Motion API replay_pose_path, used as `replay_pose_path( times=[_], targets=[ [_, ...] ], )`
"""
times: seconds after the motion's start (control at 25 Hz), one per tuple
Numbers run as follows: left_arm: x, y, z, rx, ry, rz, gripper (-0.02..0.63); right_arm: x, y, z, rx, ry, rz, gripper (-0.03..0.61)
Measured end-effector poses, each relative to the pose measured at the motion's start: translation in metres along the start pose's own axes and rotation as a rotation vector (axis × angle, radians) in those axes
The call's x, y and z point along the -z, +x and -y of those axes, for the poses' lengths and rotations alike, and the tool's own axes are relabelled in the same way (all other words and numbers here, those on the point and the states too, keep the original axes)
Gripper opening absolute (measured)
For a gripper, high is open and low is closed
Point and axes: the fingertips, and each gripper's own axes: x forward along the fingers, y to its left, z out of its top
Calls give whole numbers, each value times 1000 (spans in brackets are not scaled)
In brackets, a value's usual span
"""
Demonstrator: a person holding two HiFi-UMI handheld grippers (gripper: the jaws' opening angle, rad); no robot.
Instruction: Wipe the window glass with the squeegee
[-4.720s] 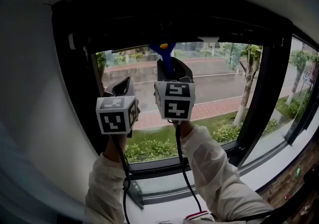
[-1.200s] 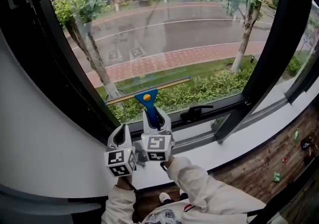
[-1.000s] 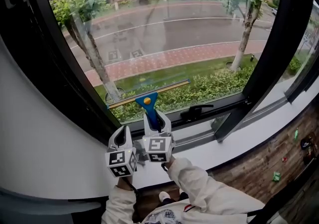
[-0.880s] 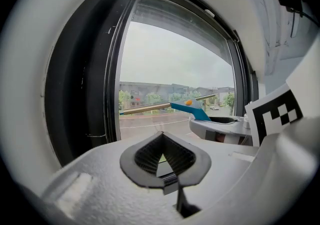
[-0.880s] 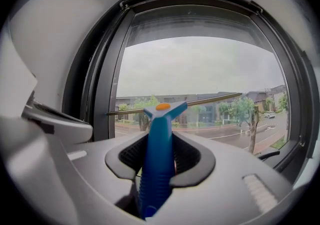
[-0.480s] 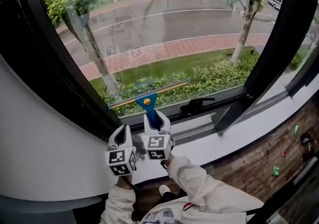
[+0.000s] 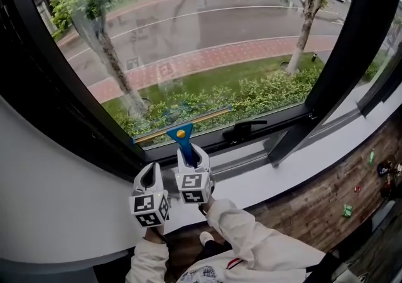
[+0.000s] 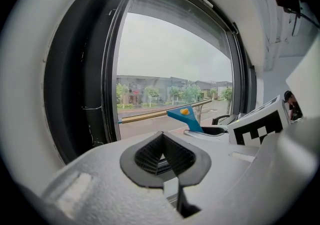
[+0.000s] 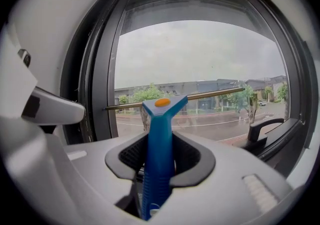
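While my right tool point(image 9: 159, 164) was clamped on the squeegee point(image 9: 159, 134) handle, blade low on the window glass point(image 7: 207, 36) near its bottom-left corner, best plan looked like: even pressure, blade flat, finish at the frame point(image 7: 286, 117). Left tool point(image 8: 162, 158) jaws together, empty.

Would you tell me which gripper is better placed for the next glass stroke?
Right. The right gripper is shut on the squeegee, its blade low on the glass; the left gripper is shut, empty.

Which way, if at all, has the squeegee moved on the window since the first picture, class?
Yes, downward: earlier the squeegee was far above the bottom frame; now its blade lies just above it.
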Motion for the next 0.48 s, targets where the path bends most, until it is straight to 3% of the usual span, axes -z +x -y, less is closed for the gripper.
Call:
replay_pose_path(
  times=[0.48],
  targets=[
    [16,2,-3,2,-6,-35,0,31,5,1,1,35,-70,138]
  ],
)
